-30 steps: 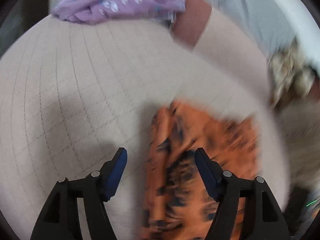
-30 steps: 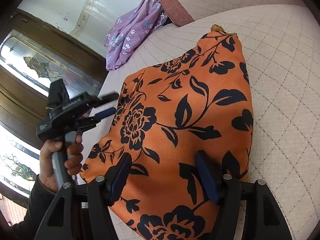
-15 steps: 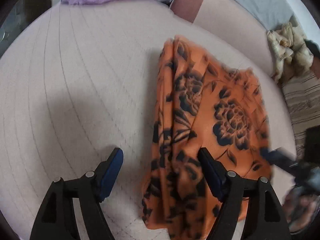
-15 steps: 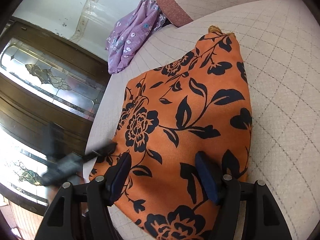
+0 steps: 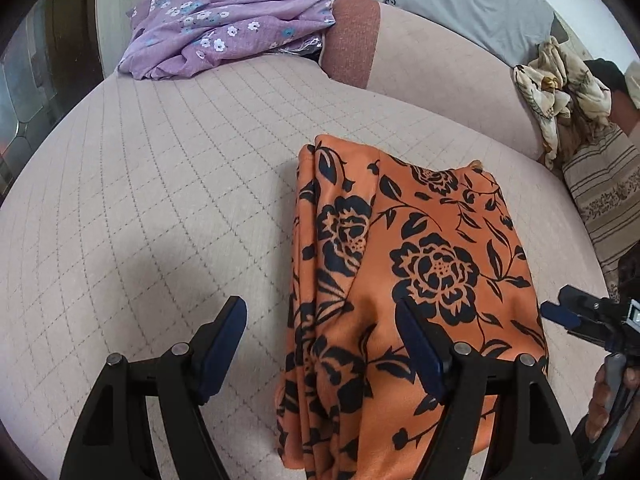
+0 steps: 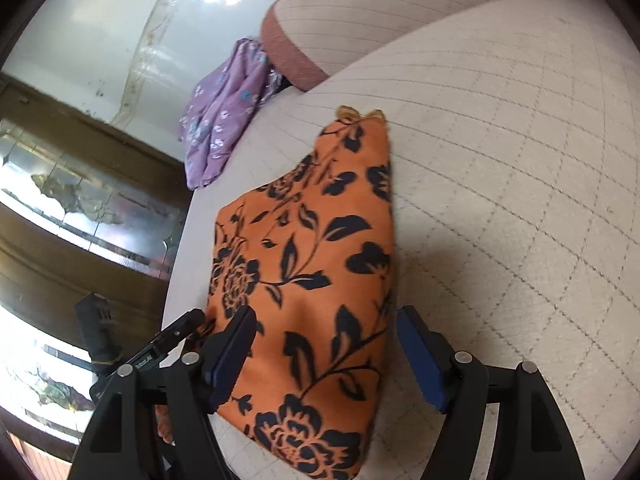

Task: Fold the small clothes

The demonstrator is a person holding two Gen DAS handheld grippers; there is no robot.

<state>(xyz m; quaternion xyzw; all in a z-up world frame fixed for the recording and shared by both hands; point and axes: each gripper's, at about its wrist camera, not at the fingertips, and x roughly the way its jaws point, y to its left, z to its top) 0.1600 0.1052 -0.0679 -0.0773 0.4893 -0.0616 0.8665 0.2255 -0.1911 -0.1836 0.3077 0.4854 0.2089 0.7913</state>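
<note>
The orange floral garment (image 5: pixel 416 280) lies folded on the quilted cushion (image 5: pixel 168 200), toward its near edge, with layered fold edges stacked along its left side in your left wrist view. Its far end narrows to a point where a bit of tan trim shows, seen best from your right wrist camera (image 6: pixel 316 264).

Your left tongs (image 5: pixel 320 344) are spread wide and hold nothing. The left finger (image 5: pixel 224 344) sits over bare cushion, the right finger (image 5: pixel 420 348) over the orange cloth, so the garment's folded left edge falls between them. Whether the tips touch the fabric cannot be told.

Your right tongs (image 6: pixel 326 352) are also spread wide and empty, straddling the near part of the garment: one finger at its left edge, the other just off its right edge above the cushion. In the left wrist view your right tongs (image 5: pixel 576 316) appear at the garment's right side, gripped by your hand (image 5: pixel 612 404).

Farther back, a purple flowered garment (image 5: pixel 224 28) lies crumpled at the cushion's far left corner, beside a bolster with a rust-coloured end (image 5: pixel 352 36). A cream patterned cloth (image 5: pixel 556 88) is heaped at the far right, above a striped cushion (image 5: pixel 604 196). A grey pillow (image 5: pixel 472 4) rests behind the bolster.
</note>
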